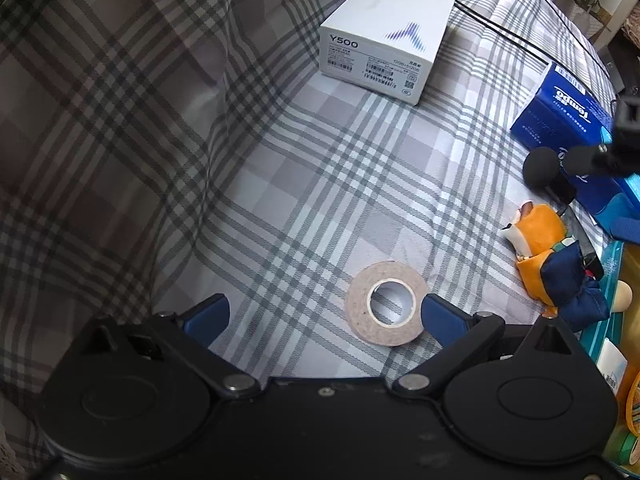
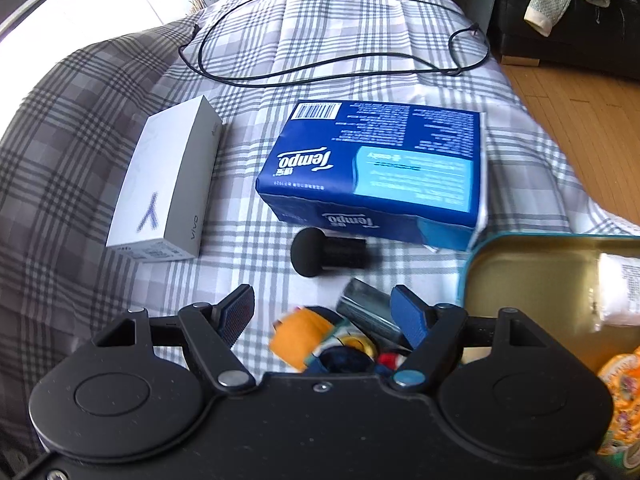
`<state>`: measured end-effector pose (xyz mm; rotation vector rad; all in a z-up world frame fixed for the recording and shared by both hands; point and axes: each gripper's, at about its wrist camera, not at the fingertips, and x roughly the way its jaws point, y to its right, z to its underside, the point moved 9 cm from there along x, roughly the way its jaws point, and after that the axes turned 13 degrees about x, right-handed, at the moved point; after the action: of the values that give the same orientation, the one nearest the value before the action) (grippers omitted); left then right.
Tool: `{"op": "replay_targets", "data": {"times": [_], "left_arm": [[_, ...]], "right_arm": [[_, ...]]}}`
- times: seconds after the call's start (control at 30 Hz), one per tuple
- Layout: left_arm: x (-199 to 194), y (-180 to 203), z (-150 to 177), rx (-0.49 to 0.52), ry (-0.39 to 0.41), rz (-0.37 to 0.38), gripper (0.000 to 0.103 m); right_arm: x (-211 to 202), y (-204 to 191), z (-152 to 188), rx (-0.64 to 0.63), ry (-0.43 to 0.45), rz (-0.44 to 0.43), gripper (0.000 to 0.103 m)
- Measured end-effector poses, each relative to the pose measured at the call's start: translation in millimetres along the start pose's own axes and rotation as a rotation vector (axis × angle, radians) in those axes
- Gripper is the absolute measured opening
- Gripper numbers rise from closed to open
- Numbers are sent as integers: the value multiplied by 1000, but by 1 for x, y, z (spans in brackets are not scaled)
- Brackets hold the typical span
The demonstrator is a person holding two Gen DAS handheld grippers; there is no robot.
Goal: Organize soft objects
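An orange plush fox with navy clothes [image 2: 300,336] lies on the plaid bed sheet [image 2: 280,92], low between the fingers of my right gripper [image 2: 324,310]. That gripper is open and its pads are clear of the toy. The same plush fox [image 1: 540,240] shows at the right in the left wrist view. My left gripper [image 1: 324,316] is open above the sheet [image 1: 280,184]. A roll of tape [image 1: 356,300] lies flat just inside its right finger. A blue Tempo tissue pack [image 2: 372,168] rests beyond the toy.
A white phone box [image 2: 164,184] lies left of the tissue pack [image 1: 560,120]. A black foam-headed attachment [image 2: 320,256] and a silver item [image 2: 368,308] sit near the toy. An open tin [image 2: 540,272] stands at the right. A black cable [image 2: 340,76] loops at the far end.
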<state>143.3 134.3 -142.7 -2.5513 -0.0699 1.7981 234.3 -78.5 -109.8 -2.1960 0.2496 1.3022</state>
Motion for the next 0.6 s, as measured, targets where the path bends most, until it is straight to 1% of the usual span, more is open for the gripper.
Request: {"op": "replay_targets", "data": {"times": [0.07,0.2,0.37,0.5,0.6], "left_arm": [[1,-2,0,-11,-3,8,102],[-1,-6,-2,-22,8,6,102],[0,-10,-3,-35,8,10,102],[1,-12,-2,-42,8,10,102],[1,-13,-2,-48,6,14,102]], "right_arm": [[9,-3,-4,11,-2,6,72],[26,-11,-13,5,-3,44,72],[44,-14,-15,2,-15,93,72],[49,-14,-15,-2,-10,130,75],[49,-12,-16,-14,-4,151,74]]}}
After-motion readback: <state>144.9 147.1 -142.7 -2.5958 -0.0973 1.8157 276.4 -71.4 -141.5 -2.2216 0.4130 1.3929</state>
